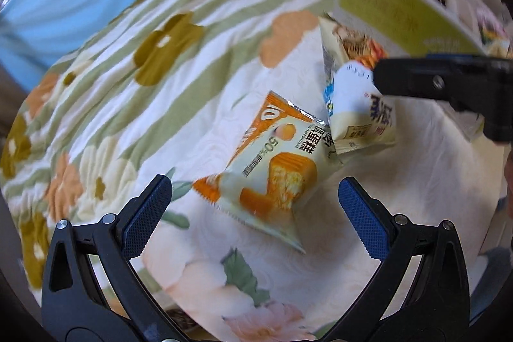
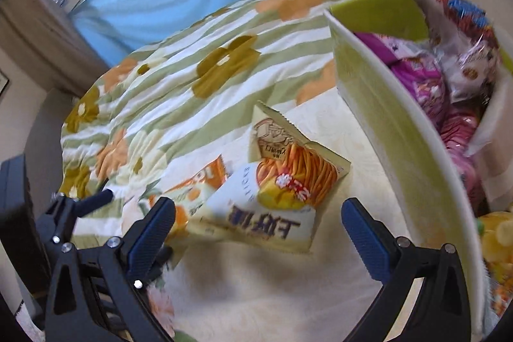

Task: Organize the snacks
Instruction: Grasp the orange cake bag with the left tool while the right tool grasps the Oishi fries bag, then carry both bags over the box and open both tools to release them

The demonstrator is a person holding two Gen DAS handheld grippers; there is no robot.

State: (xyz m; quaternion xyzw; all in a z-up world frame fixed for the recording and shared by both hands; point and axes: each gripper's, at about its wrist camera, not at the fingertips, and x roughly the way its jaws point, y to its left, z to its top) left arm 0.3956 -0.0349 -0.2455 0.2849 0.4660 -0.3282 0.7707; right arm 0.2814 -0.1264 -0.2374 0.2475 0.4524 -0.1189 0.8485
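Lying on the flowered bed cover [image 1: 160, 104], the orange-and-cream plastic cake packet [image 1: 272, 172] looks light, puffy and slippery; pinch its crimped edge. The left gripper [image 1: 255, 207] and right gripper [image 2: 258, 226] are both wide and hold nothing.

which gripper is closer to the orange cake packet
Left. The left gripper is open with the orange cake packet lying just ahead between its fingers. The right gripper is open over the stick snack packet beside it.

Both wrist views look down close along their wide-apart tongs at the flowered bed [image 1: 134, 60], sharing the snack packets [image 2: 282, 181] and green box [image 1: 384, 5].
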